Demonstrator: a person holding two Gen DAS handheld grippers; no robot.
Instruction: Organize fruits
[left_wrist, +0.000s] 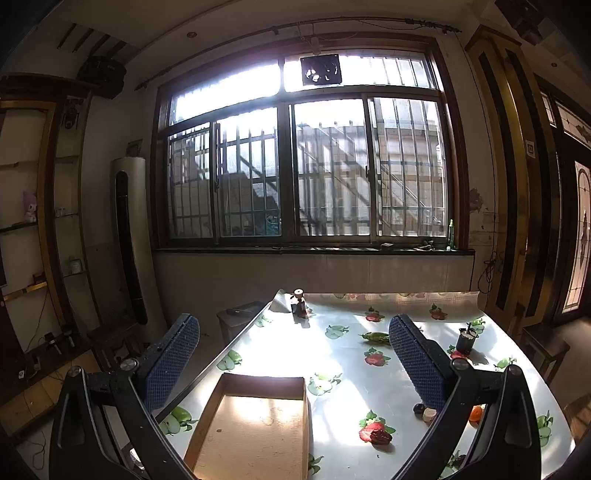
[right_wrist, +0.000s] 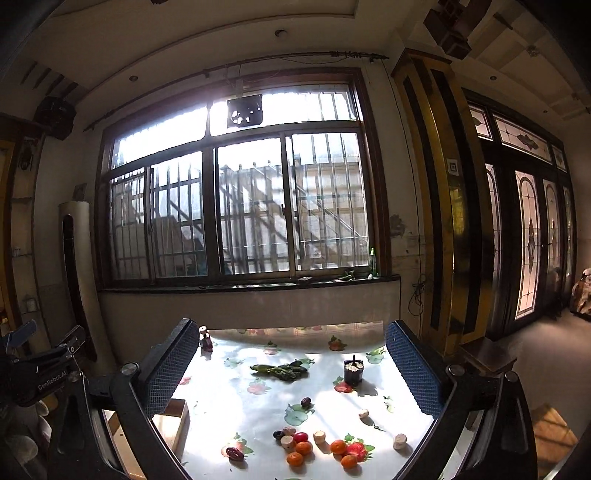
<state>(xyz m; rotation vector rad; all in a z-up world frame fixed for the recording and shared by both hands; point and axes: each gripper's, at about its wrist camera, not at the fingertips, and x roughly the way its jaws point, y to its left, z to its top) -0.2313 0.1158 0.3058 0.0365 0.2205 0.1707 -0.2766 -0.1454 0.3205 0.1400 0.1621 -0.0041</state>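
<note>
Sunlit counter glare hides fruit below our right hand-held gripper; both it and the left hand-held gripper gape empty, so we risk misjudging grasps near the box.

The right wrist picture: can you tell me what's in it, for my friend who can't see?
The right gripper hangs open above a table with a fruit-print cloth, holding nothing. Near its front edge lie small oranges, a red fruit and dark fruits. A cardboard box sits at the left, before a big barred window.
</note>
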